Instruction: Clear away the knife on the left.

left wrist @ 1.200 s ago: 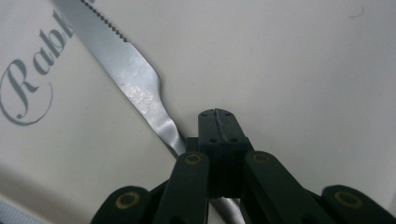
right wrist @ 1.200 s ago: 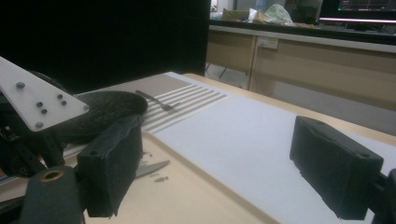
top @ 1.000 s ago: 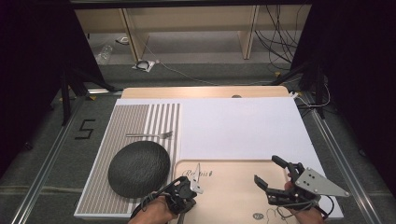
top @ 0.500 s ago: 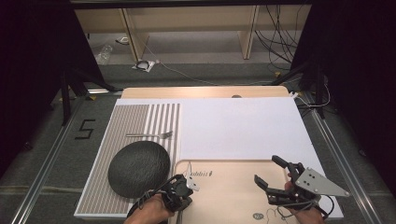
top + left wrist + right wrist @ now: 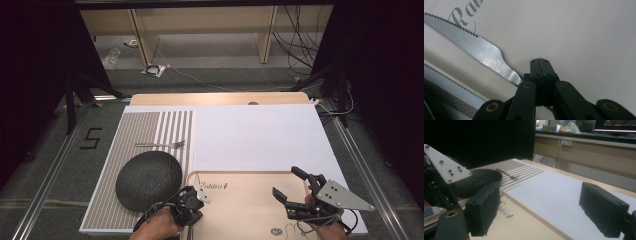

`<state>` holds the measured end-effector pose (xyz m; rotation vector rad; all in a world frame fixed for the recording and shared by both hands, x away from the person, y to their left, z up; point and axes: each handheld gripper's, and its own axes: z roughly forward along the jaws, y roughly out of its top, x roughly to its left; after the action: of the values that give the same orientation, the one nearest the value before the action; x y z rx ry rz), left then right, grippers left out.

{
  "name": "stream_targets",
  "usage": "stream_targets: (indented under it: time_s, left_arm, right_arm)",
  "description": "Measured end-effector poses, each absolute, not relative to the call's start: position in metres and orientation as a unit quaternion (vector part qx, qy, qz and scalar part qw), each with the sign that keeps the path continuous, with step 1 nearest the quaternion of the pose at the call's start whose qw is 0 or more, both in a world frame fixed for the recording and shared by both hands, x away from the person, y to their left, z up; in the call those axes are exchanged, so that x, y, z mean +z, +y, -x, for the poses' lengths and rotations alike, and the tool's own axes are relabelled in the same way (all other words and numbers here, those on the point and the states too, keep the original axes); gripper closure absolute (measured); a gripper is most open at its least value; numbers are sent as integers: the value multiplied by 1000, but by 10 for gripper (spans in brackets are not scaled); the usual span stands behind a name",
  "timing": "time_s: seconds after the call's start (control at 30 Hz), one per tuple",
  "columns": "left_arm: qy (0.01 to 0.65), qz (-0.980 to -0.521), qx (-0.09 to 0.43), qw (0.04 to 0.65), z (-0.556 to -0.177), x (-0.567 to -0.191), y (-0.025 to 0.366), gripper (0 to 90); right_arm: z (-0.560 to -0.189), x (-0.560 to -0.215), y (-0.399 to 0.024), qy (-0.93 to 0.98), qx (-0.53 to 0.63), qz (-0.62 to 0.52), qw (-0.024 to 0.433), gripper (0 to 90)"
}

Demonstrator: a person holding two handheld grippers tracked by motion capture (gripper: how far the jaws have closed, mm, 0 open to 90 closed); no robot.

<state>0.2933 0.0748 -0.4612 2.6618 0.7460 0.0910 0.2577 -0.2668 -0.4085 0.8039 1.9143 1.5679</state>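
Left gripper clamps knife handle over tray.

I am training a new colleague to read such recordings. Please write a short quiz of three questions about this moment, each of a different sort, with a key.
1. True or false: the right gripper has its jaws wide apart and nothing between them.
2. Multiple choice: where does the fork lie? A) on the striped placemat, beyond the dark plate; B) on the beige tray; C) on the dark plate.
3. Fill in: in the left gripper view, the left gripper has its jaws pressed together, and the blade of a ____ lies on the tray beside them.

Key: 1 true. 2 A. 3 knife; whether its handle is gripped is hidden.
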Motion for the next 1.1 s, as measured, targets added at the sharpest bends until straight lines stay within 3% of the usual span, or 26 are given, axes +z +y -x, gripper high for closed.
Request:
stream_targets:
  time_s: [0.57,0.97,1.1]
  left_arm:
    - [271,-946,25,178,-295,-460,83,889]
    - [301,-926,46,222,-297,-449,87,460]
    - [305,-922,44,234,-298,-443,88,375]
  right_arm:
    - [-257,-408,-267,710,580,-297,268,180]
    - [-258,-409,-267,709,581,-296,267,180]
    - [-258,-409,-267,709,581,-297,267,180]
